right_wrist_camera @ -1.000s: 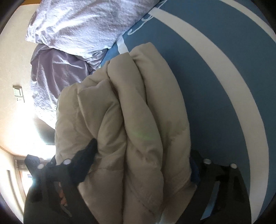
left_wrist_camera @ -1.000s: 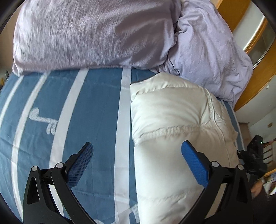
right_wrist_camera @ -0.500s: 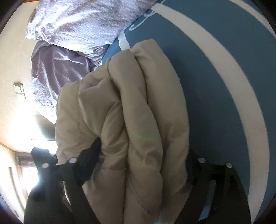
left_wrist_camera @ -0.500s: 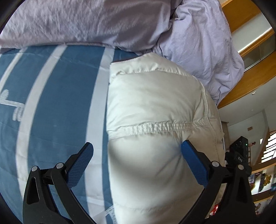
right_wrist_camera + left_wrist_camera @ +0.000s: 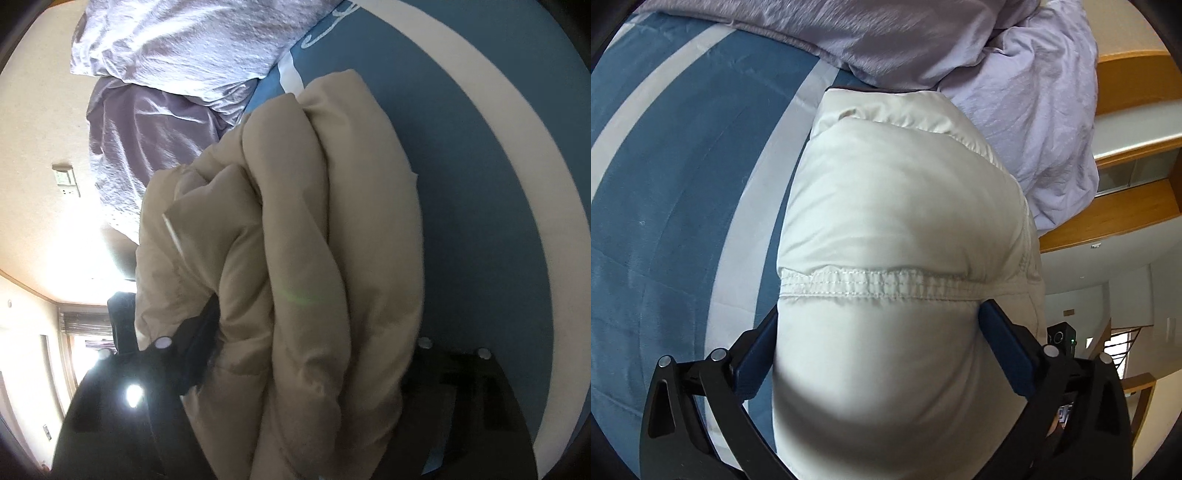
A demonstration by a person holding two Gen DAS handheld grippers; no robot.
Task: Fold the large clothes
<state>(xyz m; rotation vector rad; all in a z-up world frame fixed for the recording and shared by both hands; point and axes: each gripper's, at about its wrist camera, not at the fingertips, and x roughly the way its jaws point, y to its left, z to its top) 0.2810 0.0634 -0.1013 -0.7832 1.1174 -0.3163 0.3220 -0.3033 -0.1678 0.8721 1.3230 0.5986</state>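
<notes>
- Puffer jacket [image 5: 901, 229], cream and thickly quilted, lies folded into a fat bundle on the blue striped bedcover [image 5: 683, 192]; its far end at twelve o'clock nearly meets the lilac duvet [image 5: 1027, 96]
- left gripper [image 5: 877, 325] straddles the bundle's near end just below the elastic seam [image 5: 879, 286]; both blue pads sit against the fabric at nine and three o'clock, jaws wide, bulk bulging between them
- right gripper [image 5: 314, 354] takes the stacked layers edge-on; its jaws are closing with the folds between them; the left finger [image 5: 199, 347] dents the fabric, the right is hidden
- judgement: squeeze gradually so trapped air escapes; catch every layer, since slick shell slides; keep both grips level so the stack does not spring apart
</notes>
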